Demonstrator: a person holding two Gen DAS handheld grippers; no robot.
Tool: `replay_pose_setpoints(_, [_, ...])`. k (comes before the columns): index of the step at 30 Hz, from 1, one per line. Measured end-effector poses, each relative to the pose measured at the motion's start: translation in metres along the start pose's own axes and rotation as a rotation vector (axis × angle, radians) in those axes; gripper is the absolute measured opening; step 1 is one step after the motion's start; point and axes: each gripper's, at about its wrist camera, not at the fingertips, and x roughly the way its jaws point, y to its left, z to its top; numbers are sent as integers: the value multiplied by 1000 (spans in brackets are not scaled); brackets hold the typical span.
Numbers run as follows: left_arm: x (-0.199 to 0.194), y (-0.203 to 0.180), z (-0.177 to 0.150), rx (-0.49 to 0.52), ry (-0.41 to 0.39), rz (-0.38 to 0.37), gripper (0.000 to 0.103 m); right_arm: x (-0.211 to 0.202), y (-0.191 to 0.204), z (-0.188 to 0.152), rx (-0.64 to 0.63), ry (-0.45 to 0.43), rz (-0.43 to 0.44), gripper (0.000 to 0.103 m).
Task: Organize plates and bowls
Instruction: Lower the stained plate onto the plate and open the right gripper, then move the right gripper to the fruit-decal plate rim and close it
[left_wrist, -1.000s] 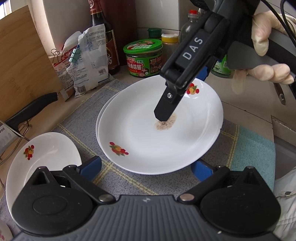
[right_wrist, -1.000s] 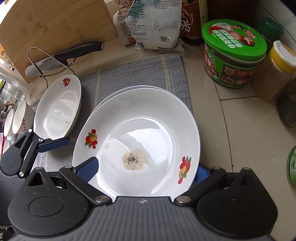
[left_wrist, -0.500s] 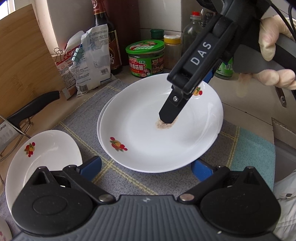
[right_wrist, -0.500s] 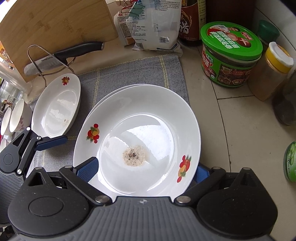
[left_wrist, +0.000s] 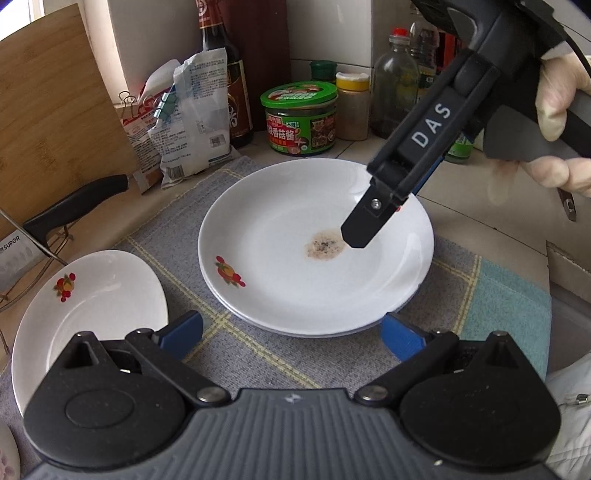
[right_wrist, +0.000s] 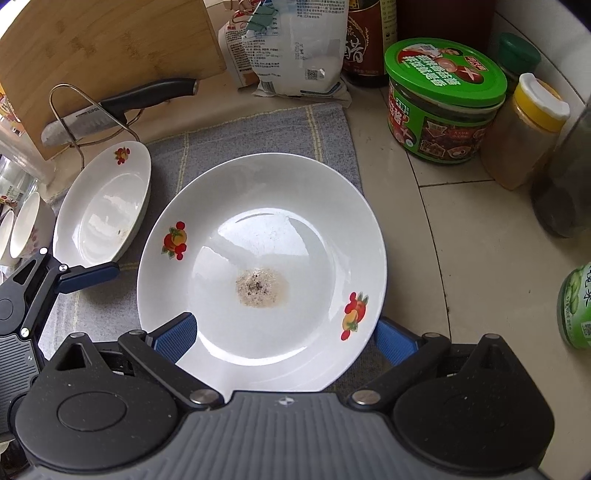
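"DAS" on right claw (left_wrist: 373, 225), "SUPOR" on knife blade (right_wrist: 70, 123)

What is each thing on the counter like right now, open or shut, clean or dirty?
Top plate: dirty, brown speckled spot in the middle, stacked on another plate.
Small plate: nearly clean, a few specks.
Green-lidded jar: lid on.
Yellow-capped jar: cap shut.
Knife: resting in a wire rack.
Left tongs: open, empty.
Right tongs: open, over the top plate.
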Motion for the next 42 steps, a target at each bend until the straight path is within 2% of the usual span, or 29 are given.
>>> replay_pose_setpoints(2, [-3,-1,-1,-15,-12,12,102,-4,2,-4,-17,-29,-8,103])
replay_pose_setpoints(6, [-15,-2,-8,-77,-67,36,102,-14,6,-14,-71,-139,-7,103])
replay_pose_setpoints(11, [-36,-4,-20,-206,-131,123,102,-20,17,-21,-146,-239,1,103])
replay_pose_setpoints(19, [-72,7,-47,-389,-159,346,102,-13,54,-22,-283,-295,90,103])
replay_pose_setpoints(23, [-80,25,-68,-443,-144,393,102,-7,80,-23,-324,-312,114,103])
replay_pose_setpoints(29, [-85,48,-101,-410,-109,406,102,7,121,-21,-341,-308,70,103])
replay_pose_setpoints(36, [-78,74,-125,-359,-70,322,102,20,160,-20,-313,-288,16,103])
replay_pose_setpoints(42, [-65,85,-123,-306,-64,262,102,22,172,-15,-284,-286,-44,103])
